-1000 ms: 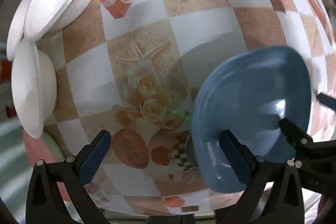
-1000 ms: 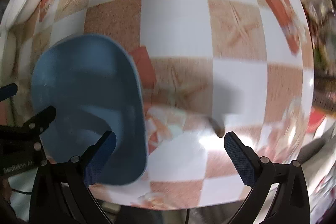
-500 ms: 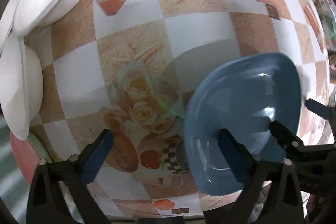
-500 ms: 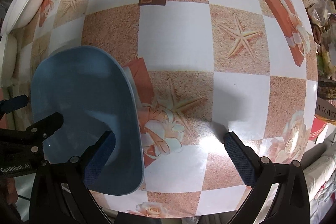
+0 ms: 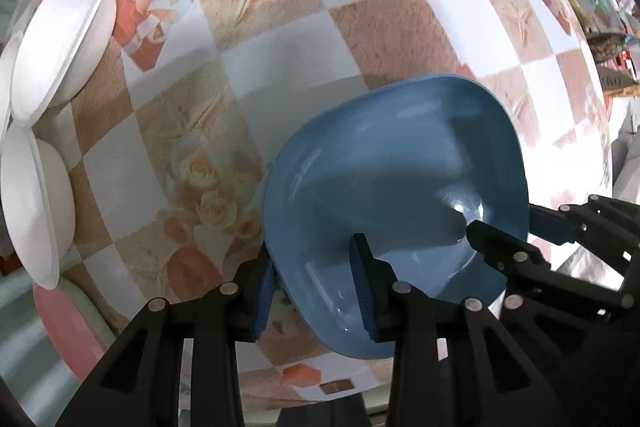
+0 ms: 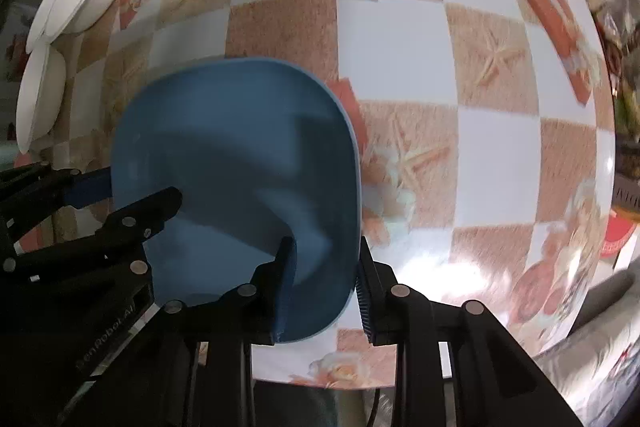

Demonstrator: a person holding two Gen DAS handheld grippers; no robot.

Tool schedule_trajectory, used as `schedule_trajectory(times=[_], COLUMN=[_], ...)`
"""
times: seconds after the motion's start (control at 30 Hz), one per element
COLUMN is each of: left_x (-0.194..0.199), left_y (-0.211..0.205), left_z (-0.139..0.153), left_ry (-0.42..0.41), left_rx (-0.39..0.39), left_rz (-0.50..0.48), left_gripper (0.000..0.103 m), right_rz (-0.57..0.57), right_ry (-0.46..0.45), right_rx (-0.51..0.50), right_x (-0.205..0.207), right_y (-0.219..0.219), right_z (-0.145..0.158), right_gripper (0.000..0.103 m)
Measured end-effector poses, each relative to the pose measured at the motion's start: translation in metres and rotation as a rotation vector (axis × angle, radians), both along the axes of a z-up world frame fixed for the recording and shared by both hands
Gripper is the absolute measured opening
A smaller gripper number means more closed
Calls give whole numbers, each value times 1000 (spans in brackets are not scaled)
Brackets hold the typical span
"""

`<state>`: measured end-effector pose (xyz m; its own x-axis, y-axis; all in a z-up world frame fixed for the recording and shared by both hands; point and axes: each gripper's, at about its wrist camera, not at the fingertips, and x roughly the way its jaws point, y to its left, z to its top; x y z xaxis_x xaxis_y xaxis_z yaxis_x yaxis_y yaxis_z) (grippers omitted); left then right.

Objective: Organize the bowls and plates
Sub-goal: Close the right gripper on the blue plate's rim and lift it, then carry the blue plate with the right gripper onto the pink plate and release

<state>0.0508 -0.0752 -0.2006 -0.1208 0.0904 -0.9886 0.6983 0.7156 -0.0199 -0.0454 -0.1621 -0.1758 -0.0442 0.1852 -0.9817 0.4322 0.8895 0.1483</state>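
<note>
Both claws straddle the blue bowl (image 5: 396, 187) from opposite sides; the left claw (image 5: 316, 291) has one finger inside the basin and one outside the near-left rim, its jaws closing on that wall; the right claw (image 6: 326, 287) bites the opposite rim the same way, also closing, and shows in the left view as black linkage at the bowl's right edge. The bowl sits tilted over the checked table (image 5: 260, 39), near its front edge; whether its base touches the cloth I cannot tell. Beyond the bowl the cloth lies bare across the middle and far right; along the left edge two white bowls (image 5: 60, 35) lean against each other, well apart from the blue one; a pink plate (image 5: 64, 323) shows at the near-left corner, partly cut off.
</note>
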Motion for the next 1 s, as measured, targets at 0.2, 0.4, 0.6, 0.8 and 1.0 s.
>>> schedule_trajectory(times=[0.2, 0.4, 0.6, 0.8, 1.0], left_x=[-8, -7, -21, -16, -15], left_y=[28, 59, 78, 94, 106], left_z=[-3, -1, 16, 32, 48], left_ry=[14, 35, 17, 11, -14], left_rx=[21, 5, -30, -62, -87], left_rz=[-10, 27, 31, 32, 37], left_gripper=[39, 39, 39, 39, 39], right_rz=[-56, -27, -12, -2, 7], right_ry=[36, 69, 81, 71, 37], right_rx=[114, 155, 170, 155, 139], right_x=[-11, -16, -12, 11, 25], right_y=[17, 52, 66, 55, 60], right_z=[-4, -8, -5, 2, 35], right_gripper=[31, 31, 31, 31, 31])
